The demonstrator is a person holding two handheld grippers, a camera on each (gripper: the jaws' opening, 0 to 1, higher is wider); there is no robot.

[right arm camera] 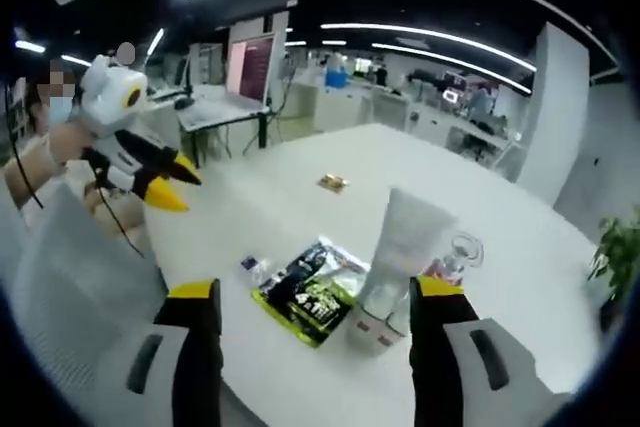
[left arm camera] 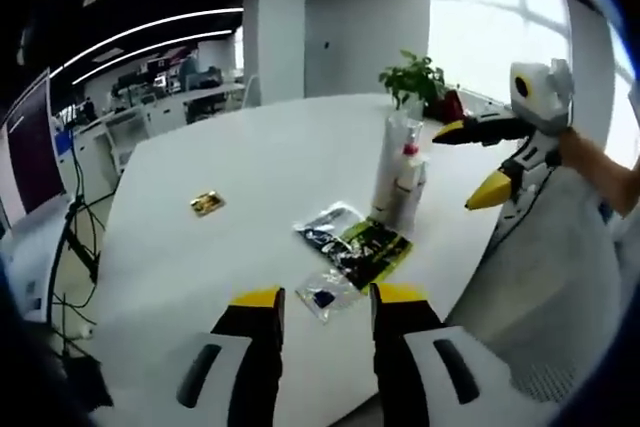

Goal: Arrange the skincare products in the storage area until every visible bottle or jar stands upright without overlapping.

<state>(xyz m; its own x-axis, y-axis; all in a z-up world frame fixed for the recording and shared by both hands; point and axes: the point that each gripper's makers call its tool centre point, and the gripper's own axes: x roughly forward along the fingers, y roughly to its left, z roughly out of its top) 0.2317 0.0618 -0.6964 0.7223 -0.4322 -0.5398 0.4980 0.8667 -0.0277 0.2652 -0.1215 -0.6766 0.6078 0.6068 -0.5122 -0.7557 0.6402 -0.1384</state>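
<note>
Left gripper view: left tongs (left arm camera: 325, 309) rise from the bottom edge, yellow tips apart with nothing between them, hovering over the white table (left arm camera: 250, 167).
Ahead of the left tongs: a small clear packet (left arm camera: 325, 297) lies just beyond the tips; past it, flat dark and green sachets (left arm camera: 355, 245) lie overlapping on the table.
Standing products: beyond the sachets and to their right, a white tube (left arm camera: 396, 162) stands on its cap, with a small pump bottle (left arm camera: 409, 179) close against it; I cannot tell whether they touch.
Far left of the left tongs: a small gold item (left arm camera: 206, 203) lies alone, well apart from the rest.
Right gripper view: right tongs (right arm camera: 315, 307) are spread wide and hold nothing; the tube (right arm camera: 403, 247) stands just ahead, between the tips and nearer the right one.
Right tongs seen from the left camera: held in the air to the right of the tube, tips parted.
Background: a potted plant (left arm camera: 415, 79) stands at the far table edge.
Risk, tube: tall on a narrow cap; a sideways brush from either tip would likely tip it into the bottle beside it.
Risk, sachets: thin, slick and stacked; a pinch may lift two together or slide them toward the near table edge.
Risk, crowding: both tongs closing on the same cluster could collide.
</note>
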